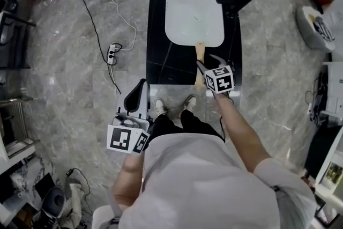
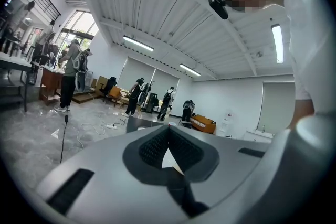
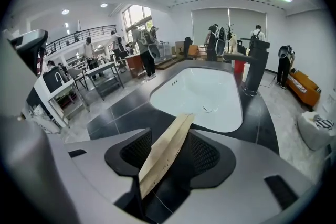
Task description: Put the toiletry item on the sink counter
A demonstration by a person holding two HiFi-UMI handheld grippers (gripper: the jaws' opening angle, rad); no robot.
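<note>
Two tools, one flat pale wooden toiletry piece [image 1: 200, 55] on the black sink surface [image 1: 159, 19].
Right tool [image 1: 208, 63] hovers low over that surface with jaws spread wide. The wooden piece sits between them unpinched, its far end at the white basin [image 1: 194, 8] rim. Left tool [image 1: 138, 95] hangs by the person's side, jaws together and empty.

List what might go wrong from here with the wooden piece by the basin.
The wooden toiletry item lies between the right gripper's open jaws, so pulling back carelessly might drag it. Its far end reaches the sink basin's rim; a nudge may tip it in. It also sits near the counter's front edge and might fall.
</note>
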